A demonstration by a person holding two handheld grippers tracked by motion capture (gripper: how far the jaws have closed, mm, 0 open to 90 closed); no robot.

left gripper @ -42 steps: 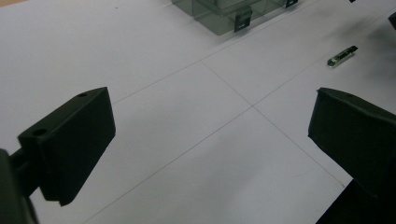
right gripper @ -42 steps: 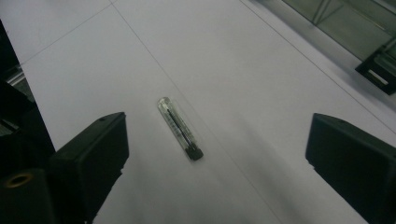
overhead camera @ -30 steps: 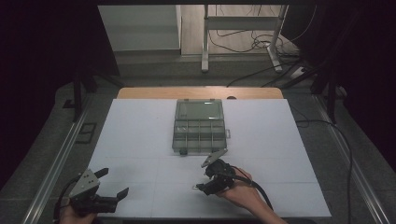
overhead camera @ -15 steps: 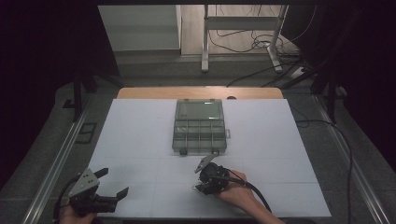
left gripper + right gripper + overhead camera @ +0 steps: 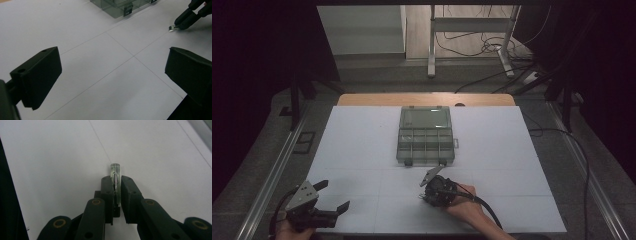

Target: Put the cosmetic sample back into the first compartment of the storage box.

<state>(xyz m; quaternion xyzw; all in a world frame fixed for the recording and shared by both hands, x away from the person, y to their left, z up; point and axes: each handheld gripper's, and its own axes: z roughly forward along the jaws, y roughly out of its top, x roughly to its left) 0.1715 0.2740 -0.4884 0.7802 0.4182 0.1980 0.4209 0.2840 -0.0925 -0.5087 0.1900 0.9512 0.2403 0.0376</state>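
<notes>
My right gripper (image 5: 117, 185) is shut on a small clear tube (image 5: 115, 173), whose rounded end sticks out past the jaw tips just above the white table. In the high view the right gripper (image 5: 425, 194) is low over the table, in front of a clear compartment box (image 5: 426, 136). At the near left corner, my left gripper (image 5: 332, 196) stands wide open with nothing between its jaws. In the left gripper view, the left gripper (image 5: 112, 72) faces bare table, with the right gripper's tips and the clear tube (image 5: 172, 28) at the upper right.
The compartment box (image 5: 122, 6) sits closed at mid-table, latches towards me. Thin lines divide the white table surface (image 5: 362, 150) into panels. Metal rails (image 5: 277, 165) run along both sides. A cable (image 5: 487, 212) trails from the right gripper.
My right gripper has shifted slightly left and towards me, away from the box, still holding the tube. The left gripper has stayed still and open.
</notes>
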